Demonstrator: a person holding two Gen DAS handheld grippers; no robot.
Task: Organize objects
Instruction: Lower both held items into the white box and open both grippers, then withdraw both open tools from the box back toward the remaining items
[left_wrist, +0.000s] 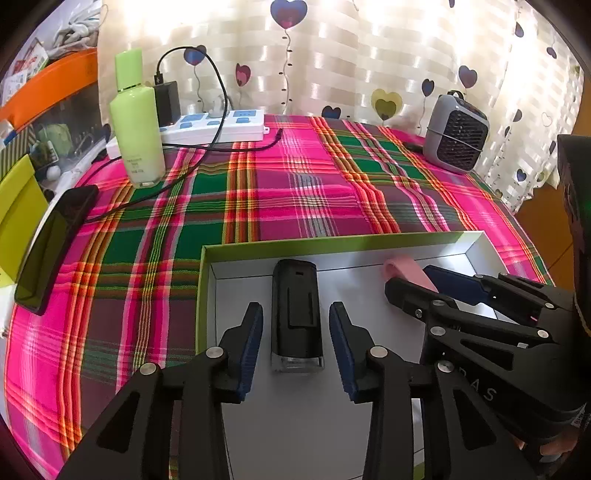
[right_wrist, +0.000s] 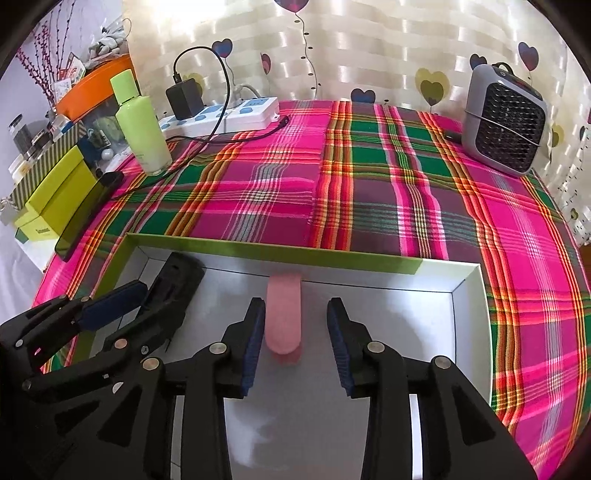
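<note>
We are hovering both grippers over the shallow green-rimmed white cardboard box. Our left gripper is gaping wide, gripping nothing, astride the black rectangular plastic device lying at twelve o'clock. Our right gripper is equally spread around the flat pink oblong piece. Both look placed; next we judge retreating upward.
</note>
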